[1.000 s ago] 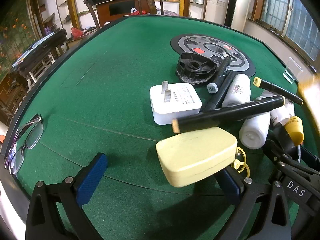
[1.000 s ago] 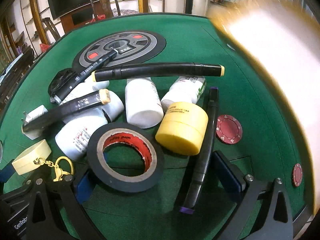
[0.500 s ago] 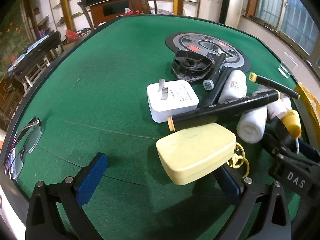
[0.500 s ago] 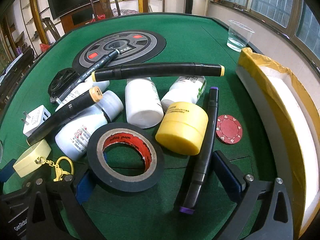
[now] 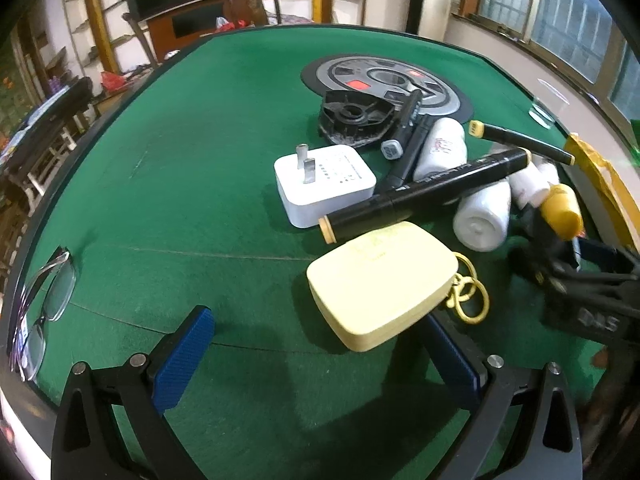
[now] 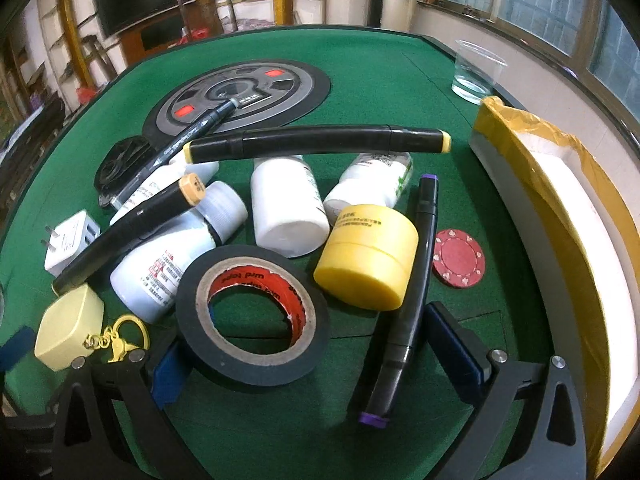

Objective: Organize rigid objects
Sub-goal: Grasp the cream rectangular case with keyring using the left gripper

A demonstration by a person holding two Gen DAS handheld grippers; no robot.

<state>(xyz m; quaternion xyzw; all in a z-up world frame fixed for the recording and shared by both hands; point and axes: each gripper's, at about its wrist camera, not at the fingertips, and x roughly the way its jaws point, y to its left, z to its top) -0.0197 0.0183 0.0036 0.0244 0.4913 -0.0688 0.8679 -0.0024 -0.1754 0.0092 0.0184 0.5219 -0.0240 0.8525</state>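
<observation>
A pile of objects lies on the green table. In the left wrist view, my left gripper [image 5: 316, 344] is open, with a pale yellow case [image 5: 380, 278] with a gold clasp between its fingers, nearer the right one. Beyond lie a white plug adapter [image 5: 326, 184], black markers [image 5: 428, 194] and white bottles [image 5: 484, 216]. In the right wrist view, my right gripper [image 6: 312, 356] is open around a black tape roll [image 6: 254, 314] and a purple-tipped marker [image 6: 408, 308]. A yellow jar [image 6: 370, 256] and a red chip [image 6: 459, 258] lie just ahead.
A white box with yellow tape [image 6: 560, 216] stands at the right table edge, a clear plastic cup [image 6: 476, 72] behind it. A round grey and black disc [image 6: 240, 96] sits mid-table. Glasses [image 5: 44, 308] lie at the left edge. Furniture stands beyond the table.
The white box came into the right wrist view at the right, where there was blur. The left gripper shifted slightly; the pale yellow case stays between its fingers. The right gripper stayed still.
</observation>
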